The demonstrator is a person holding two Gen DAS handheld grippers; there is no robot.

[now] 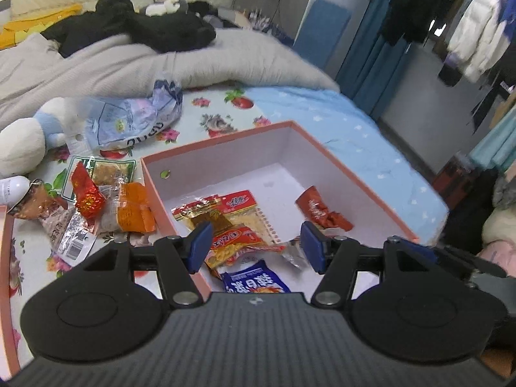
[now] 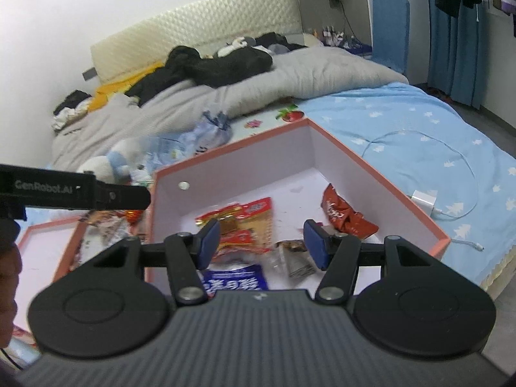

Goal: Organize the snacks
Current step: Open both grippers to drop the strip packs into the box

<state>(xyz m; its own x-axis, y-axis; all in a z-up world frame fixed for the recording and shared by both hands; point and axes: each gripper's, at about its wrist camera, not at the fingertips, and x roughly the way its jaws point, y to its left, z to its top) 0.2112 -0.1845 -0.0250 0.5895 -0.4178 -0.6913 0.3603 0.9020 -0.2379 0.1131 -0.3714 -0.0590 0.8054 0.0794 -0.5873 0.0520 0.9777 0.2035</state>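
Bed (image 1: 322, 109) with snack-filled box (image 1: 361, 174)

Blue snack bag (image 1: 256, 279) in the box: lower half hidden behind the tongs' body, print unreadable. Box lid (image 2: 48, 235) partly blocked by the other tool's arm (image 2: 80, 190). Loose wrappers (image 2: 109, 222) outside the box are blurred, can't separate them. White bottle (image 1: 11, 187) cut off at left edge.
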